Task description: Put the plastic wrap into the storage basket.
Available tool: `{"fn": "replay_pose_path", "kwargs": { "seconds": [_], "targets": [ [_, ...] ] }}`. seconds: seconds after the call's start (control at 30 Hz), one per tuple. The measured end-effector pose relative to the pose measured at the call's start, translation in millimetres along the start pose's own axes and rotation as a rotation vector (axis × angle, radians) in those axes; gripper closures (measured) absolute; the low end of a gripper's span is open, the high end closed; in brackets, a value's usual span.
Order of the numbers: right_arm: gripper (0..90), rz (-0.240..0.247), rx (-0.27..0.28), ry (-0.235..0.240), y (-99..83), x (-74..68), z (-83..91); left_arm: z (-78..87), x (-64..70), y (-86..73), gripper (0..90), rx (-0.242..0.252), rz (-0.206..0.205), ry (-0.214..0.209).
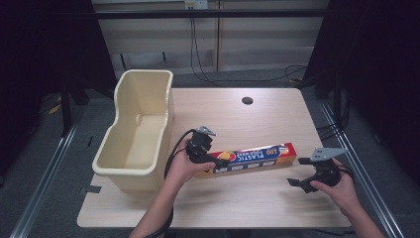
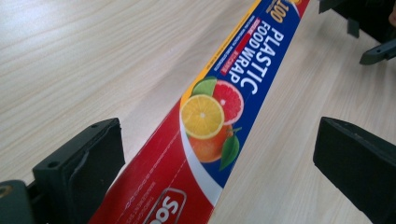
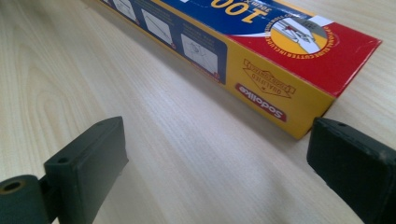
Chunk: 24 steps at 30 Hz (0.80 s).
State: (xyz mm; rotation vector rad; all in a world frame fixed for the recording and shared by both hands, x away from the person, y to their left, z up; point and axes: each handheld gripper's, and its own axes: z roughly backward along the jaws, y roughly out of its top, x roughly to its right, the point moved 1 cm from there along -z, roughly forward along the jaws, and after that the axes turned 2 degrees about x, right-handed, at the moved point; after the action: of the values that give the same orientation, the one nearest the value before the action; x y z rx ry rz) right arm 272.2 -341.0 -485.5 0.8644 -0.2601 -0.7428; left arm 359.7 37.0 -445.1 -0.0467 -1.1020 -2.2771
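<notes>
Box: plastic wrap box lies flat on the table, centre of the high view.
Left gripper: jaws apart, straddling its near end, not clamped.
Right gripper: jaws apart, beside the far end.
Bin: empty, left of frame.
Progress: nothing lifted yet; grasp and carry remain.

plastic wrap box: red and blue top, yellow side, white lettering, orange, lime and grapefruit slices printed
bin: plain cream
table: pale wood grain
left gripper: black
right gripper: black, possibly dark grey
</notes>
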Motion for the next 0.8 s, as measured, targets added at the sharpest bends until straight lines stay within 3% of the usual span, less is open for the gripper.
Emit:
{"fn": "replay_pose_path", "kwargs": {
  "seconds": [0.3,0.47,0.5,0.8],
  "targets": [
    [4.8,-0.005,0.008,0.001,0.2,1.0,2.5,-2.9,0.9,3.9,1.2,-0.004,-0.012,0.008],
    [5.3,-0.018,0.013,0.004,-0.2,2.1,3.5,-8.0,2.1,8.0,1.2,0.007,-0.017,-0.017],
    [5.1,-0.018,0.013,0.004,-0.4,2.4,3.6,-7.9,2.1,9.2,1.2,-0.009,-0.027,-0.004],
    [5.3,-0.022,0.014,-0.004,-1.1,2.8,4.3,-16.2,2.3,15.1,2.0,-0.033,-0.038,-0.009]
  ]
}}
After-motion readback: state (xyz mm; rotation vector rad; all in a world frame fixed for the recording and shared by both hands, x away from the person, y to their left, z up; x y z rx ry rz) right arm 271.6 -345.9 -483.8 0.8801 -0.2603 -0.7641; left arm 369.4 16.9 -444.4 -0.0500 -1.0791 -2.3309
